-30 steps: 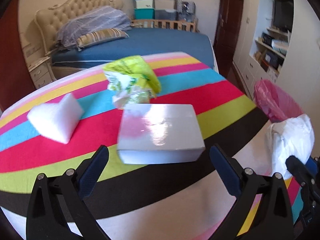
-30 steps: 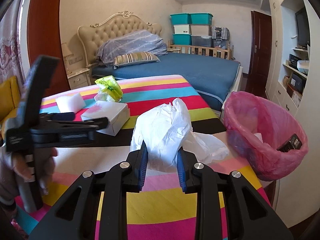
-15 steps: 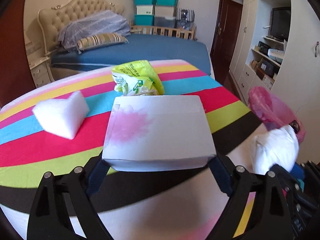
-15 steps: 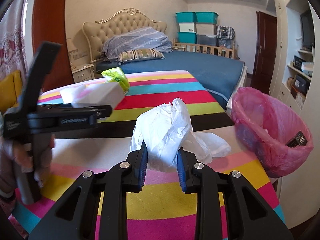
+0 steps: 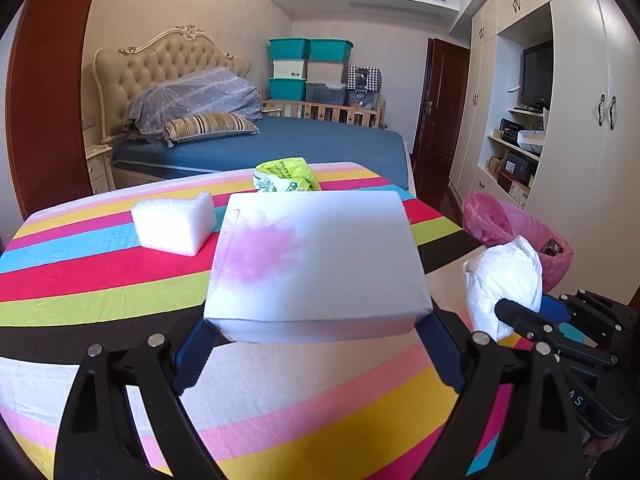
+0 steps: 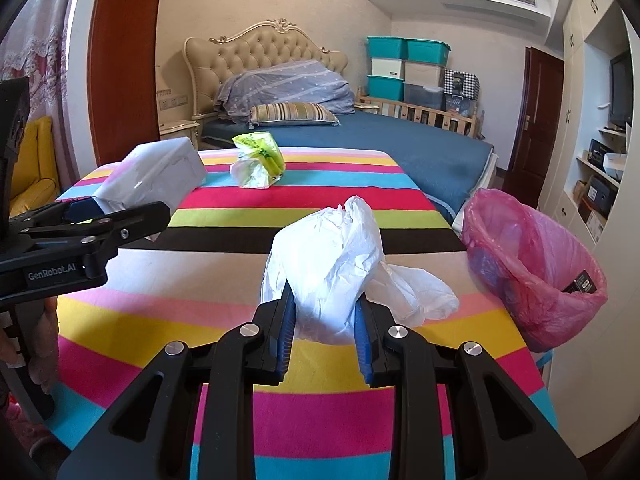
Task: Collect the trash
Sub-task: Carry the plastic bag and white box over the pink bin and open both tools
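My left gripper (image 5: 316, 344) is shut on a white box with a pink stain (image 5: 316, 260) and holds it lifted above the striped table; the box also shows in the right wrist view (image 6: 156, 180). My right gripper (image 6: 325, 320) is shut on a crumpled white plastic bag (image 6: 332, 256), which also shows in the left wrist view (image 5: 504, 280). A pink-lined trash bin (image 6: 532, 264) stands off the table's right edge. A green and white wrapper (image 6: 258, 156) and a white foam block (image 5: 174, 220) lie on the table.
The table has a striped cloth (image 6: 320, 396). A blue bed (image 6: 400, 140) with a tufted headboard lies behind. Shelves and a dark door (image 6: 536, 120) are on the right. The left gripper's body (image 6: 80, 236) is at the left of the right wrist view.
My left gripper closed on the white box and lifted it off the table. My right gripper kept hold of the white bag and shifted only slightly.
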The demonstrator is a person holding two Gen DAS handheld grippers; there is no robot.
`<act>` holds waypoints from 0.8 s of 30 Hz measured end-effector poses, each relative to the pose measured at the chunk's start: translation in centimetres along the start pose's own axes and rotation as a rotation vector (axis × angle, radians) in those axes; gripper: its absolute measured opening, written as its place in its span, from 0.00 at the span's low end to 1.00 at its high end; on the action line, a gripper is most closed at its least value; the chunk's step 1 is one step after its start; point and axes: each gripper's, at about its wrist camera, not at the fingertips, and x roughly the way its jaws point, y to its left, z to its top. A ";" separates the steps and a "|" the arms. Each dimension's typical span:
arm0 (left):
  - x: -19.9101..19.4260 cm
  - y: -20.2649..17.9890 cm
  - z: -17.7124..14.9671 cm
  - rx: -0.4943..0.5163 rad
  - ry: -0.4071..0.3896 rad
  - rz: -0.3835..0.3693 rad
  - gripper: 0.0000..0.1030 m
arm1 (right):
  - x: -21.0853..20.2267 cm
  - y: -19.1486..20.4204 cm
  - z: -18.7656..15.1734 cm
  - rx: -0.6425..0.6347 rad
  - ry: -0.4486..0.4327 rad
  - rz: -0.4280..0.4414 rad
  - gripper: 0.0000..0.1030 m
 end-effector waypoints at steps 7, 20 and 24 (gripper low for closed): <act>-1.1 -0.7 -0.2 0.018 -0.012 -0.007 0.85 | -1.1 0.2 -0.4 -0.012 -0.014 -0.010 0.26; -2.5 -2.5 0.0 0.067 -0.047 -0.011 0.85 | -3.6 -1.1 0.0 -0.011 -0.089 -0.069 0.26; -2.9 -3.2 0.3 0.088 -0.057 -0.014 0.85 | -4.3 -1.6 -0.1 -0.010 -0.107 -0.085 0.26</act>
